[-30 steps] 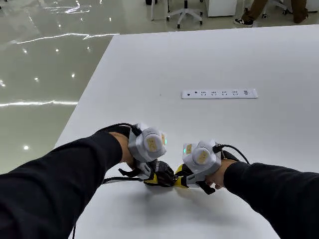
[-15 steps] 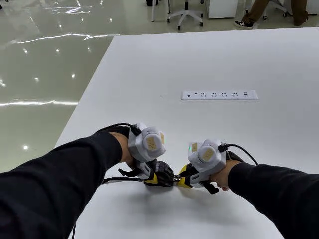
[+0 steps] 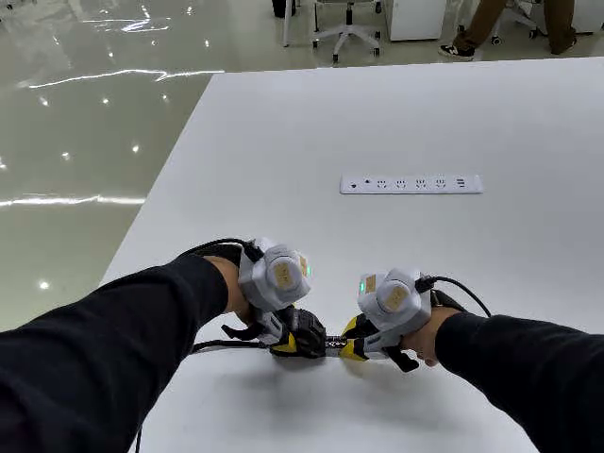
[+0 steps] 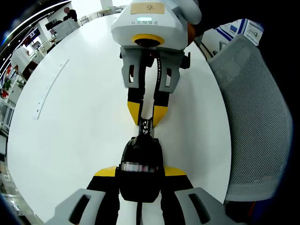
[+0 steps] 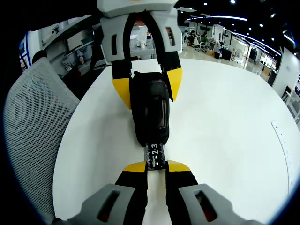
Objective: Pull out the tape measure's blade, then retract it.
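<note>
Small but real change here. Against the head view from a second ago, where the two sit practically butted together, the right tool (image 5: 156, 168) is now found a bit further from the left tool (image 4: 140, 174). A short stretch of blade (image 5: 154, 153) is exposed between them. The whole head view is shifted a little too, so some of that is down to the camera, but the gap itself is new.

The tape measure (image 3: 304, 332) is kept low at the near end of the white surface (image 3: 377, 113). Whether it is rested on it or held just above can't be told. Its black case is clamped between the left tool's yellow-tipped jaws, which are closed on its sides. The right tool's jaws are pinched shut on the blade's free end, and the numbers 2 and 3 can be read just ahead of its tips in the right gripper view. The end hook is hidden between those jaws.

So, as a guess: the pull-out is started but barely, most of the extension is left to be done, and the retract isn't begun. The case probably needs to be kept pinned while the blade is drawn straight along its own line. If the pinch is lost, a snap-back is likely. The power strip (image 3: 411, 184) is lying well apart, further back, so nothing is blocked.
</note>
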A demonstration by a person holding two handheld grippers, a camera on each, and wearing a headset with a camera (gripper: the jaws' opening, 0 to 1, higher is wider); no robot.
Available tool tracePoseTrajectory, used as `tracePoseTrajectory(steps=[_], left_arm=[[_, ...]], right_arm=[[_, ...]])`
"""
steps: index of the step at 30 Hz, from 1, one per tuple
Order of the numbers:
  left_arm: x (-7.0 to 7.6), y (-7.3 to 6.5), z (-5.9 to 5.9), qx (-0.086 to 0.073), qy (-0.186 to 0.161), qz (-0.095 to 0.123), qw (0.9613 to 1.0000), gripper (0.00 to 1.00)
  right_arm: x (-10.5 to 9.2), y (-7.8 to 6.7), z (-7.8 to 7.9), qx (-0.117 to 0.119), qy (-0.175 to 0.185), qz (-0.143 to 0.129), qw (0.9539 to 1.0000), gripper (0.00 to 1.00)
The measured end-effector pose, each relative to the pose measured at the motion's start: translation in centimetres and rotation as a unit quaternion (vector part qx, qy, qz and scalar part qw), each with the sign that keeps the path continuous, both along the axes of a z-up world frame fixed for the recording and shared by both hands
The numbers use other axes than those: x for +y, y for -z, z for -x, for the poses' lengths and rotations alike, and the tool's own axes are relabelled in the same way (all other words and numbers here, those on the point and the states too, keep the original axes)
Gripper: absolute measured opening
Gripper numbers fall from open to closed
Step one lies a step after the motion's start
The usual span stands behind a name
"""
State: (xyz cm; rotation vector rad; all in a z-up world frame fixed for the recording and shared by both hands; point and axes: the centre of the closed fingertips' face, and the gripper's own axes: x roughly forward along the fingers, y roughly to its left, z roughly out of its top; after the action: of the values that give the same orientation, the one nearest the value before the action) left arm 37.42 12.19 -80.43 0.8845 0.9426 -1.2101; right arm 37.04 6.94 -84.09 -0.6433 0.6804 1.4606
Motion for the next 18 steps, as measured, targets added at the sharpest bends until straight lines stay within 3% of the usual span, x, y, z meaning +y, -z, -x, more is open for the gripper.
tracePoseTrajectory(steps=[18], left_arm=[[0.0,0.0,0.0,-0.001,-0.008,0.005,1.0000,0.30]], right_arm=[[-2.4,-0.1,-0.2,0.006,0.018,0.008,0.9998,0.08]])
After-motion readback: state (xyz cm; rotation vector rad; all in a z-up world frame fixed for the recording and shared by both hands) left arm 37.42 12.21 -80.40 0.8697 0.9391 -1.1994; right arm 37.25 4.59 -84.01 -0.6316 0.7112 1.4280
